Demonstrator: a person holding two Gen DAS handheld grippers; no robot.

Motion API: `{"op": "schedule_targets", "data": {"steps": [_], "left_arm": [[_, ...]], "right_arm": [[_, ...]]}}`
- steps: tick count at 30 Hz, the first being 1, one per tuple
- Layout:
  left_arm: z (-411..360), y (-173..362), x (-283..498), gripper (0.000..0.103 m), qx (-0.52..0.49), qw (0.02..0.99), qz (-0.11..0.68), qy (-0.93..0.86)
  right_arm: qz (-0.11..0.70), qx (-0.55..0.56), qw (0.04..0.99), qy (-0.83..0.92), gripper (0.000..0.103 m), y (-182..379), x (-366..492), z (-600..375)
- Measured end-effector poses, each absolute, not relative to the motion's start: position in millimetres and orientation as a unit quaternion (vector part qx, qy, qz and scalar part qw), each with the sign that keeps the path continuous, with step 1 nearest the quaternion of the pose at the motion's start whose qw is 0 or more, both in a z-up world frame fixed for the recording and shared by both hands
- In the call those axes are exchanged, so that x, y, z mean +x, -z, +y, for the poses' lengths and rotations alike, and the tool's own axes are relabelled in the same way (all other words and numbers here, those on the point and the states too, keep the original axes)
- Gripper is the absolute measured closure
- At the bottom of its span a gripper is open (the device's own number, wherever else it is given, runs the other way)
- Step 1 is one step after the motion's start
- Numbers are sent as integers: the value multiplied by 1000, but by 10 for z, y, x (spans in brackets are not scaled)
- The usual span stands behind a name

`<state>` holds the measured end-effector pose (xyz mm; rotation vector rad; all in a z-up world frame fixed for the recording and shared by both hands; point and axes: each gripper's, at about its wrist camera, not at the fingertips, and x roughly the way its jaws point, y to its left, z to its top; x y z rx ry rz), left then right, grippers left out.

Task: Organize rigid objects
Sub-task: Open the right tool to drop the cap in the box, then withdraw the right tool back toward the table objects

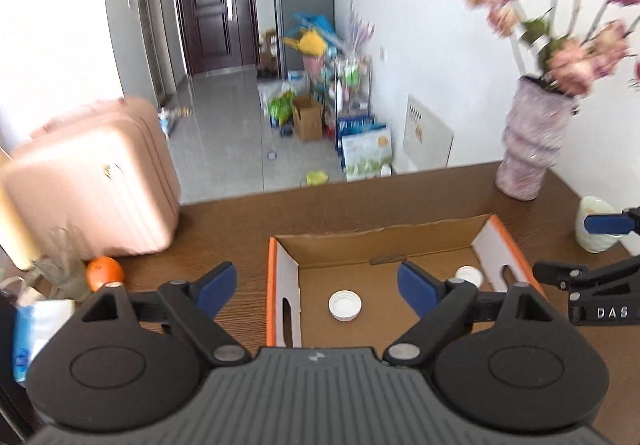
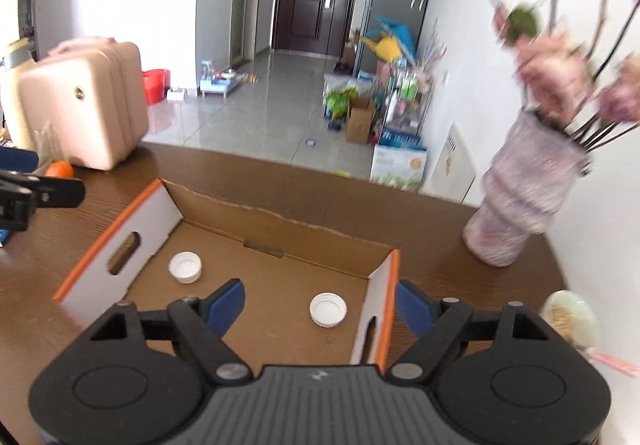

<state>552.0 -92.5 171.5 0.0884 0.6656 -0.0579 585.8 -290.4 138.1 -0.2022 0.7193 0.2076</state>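
A: Right, count them: two white bottle caps in the cardboard box (image 1: 384,245), one cap (image 1: 345,305) toward its left side, the other cap (image 1: 469,276) by the right wall.

B: Both round, ridged at the rim, lying hollow side up on the brown floor. Box has white end walls with slot handles and orange edges; it sits mid-bench (image 1: 224,221).

A: Grippers?

B: Two. Left hand-held gripper (image 1: 316,287) hangs above the box, blue pads spread wide, nothing between them. Right hand-held gripper (image 2: 320,305) likewise gapes empty, straddling the box's right wall.

A: Any writing?

B: "DAS" on the right one's body. One vase (image 1: 532,149) at the far right corner, one orange (image 1: 105,273) near the left edge.
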Motion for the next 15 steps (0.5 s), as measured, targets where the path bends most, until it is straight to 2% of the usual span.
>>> {"op": "schedule_targets", "data": {"steps": [8, 15], "left_arm": [[-969, -2266, 4515, 1, 48, 967, 250, 24], [-900, -2319, 3720, 0, 40, 982, 185, -6]], "right_arm": [[286, -96, 949, -90, 13, -2009, 4961, -3014], [217, -62, 969, -95, 10, -2207, 4138, -3083]]}}
